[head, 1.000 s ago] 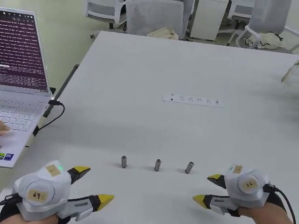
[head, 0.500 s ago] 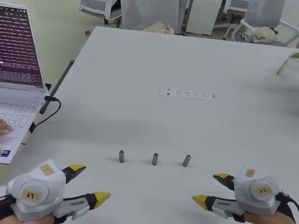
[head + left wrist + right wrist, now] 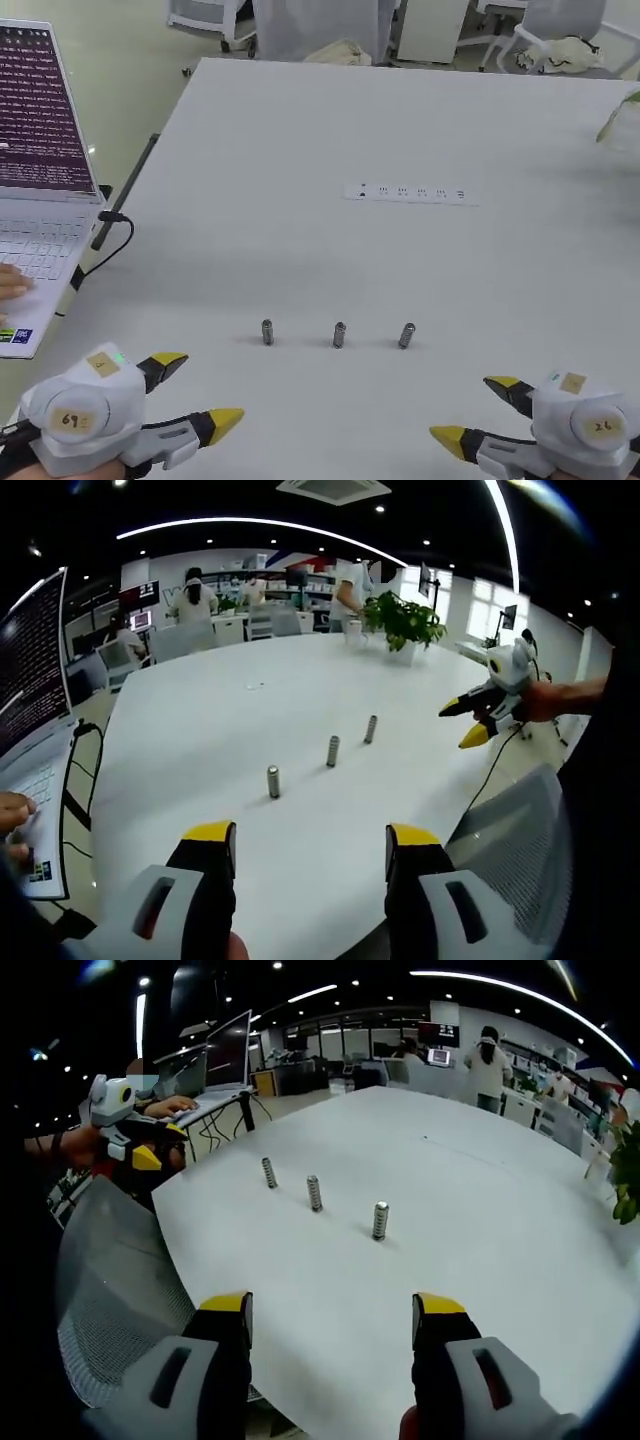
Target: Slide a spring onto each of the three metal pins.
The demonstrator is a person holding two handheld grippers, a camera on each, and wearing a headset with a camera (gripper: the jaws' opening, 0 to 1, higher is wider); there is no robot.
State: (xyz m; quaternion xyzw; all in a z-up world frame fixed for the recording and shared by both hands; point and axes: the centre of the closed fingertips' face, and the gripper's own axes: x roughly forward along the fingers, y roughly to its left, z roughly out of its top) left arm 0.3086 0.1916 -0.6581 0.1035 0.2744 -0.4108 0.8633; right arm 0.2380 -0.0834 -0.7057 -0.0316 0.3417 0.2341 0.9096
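Springs (image 3: 339,335) stand sleeved on all three pins (image 3: 267,332) in a row on the table (image 3: 400,120), unmoved, while the right tool (image 3: 473,410), jaws apart and empty like the left tool (image 3: 200,389), has backed off slightly, so the task looks finished.

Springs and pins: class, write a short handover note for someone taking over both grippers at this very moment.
Left gripper: open, empty, hovering at the near edge of the table.
Right gripper: open, empty, also at the near edge.
Things: left pin, middle pin and right pin stand in a row ahead of the grippers, each apparently inside a spring.
Done: all three pins look loaded.
Left: probably nothing; just check that each coil sits fully down.
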